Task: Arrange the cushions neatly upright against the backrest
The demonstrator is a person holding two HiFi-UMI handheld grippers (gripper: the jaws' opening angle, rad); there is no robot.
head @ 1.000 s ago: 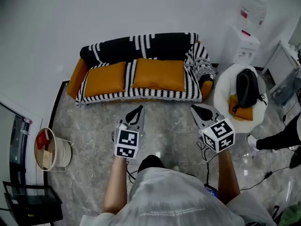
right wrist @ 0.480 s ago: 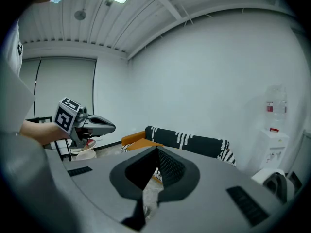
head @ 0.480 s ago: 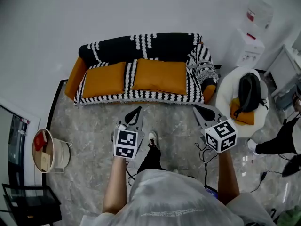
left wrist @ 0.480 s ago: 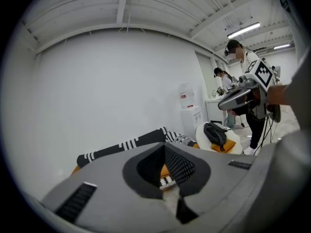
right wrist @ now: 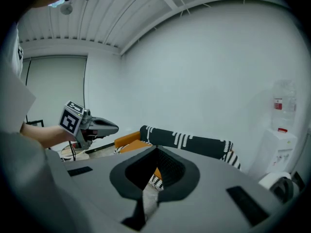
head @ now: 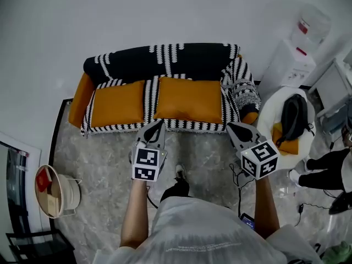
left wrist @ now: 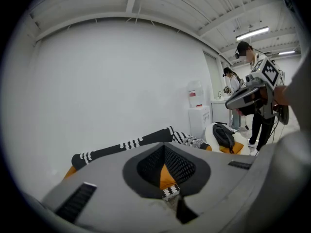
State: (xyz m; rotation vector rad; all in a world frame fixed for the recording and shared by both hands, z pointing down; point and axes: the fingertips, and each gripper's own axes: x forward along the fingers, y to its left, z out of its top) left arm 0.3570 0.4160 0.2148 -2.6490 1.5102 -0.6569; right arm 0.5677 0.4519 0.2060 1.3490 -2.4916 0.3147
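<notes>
Both orange cushions are lying flat on the seat of the sofa [head: 149, 95], nothing propped up yet. The left cushion [head: 117, 103] and the right cushion [head: 188, 99] each have their long axis running 9 to 3 o'clock in the head view. That's parallel to the backrest [head: 159, 61], which sits just past them at 12 o'clock. The person's left gripper [head: 157, 126] hangs right at the front edge of the seat, roughly in line with the striped gap between the two cushions. So the left cushion is off at about 10 o'clock from its tips and the right one at about 1 o'clock. The right gripper [head: 234, 128] is near the sofa's right front corner, with the right cushion at about 10 o'clock from it and the left cushion well apart. Fingers on both are closed with nothing in them; each gripper view just shows sofa past the shut tips. The natural split looks like left hand on the left cushion, right hand on the right one. Either way the fingers would have to open and come in over the near long edge, then tip the cushion back toward 12. There's also something orange under a backpack [head: 291, 114] on the white chair [head: 268, 109] at 3 o'clock of the sofa, can't tell if it counts.
</notes>
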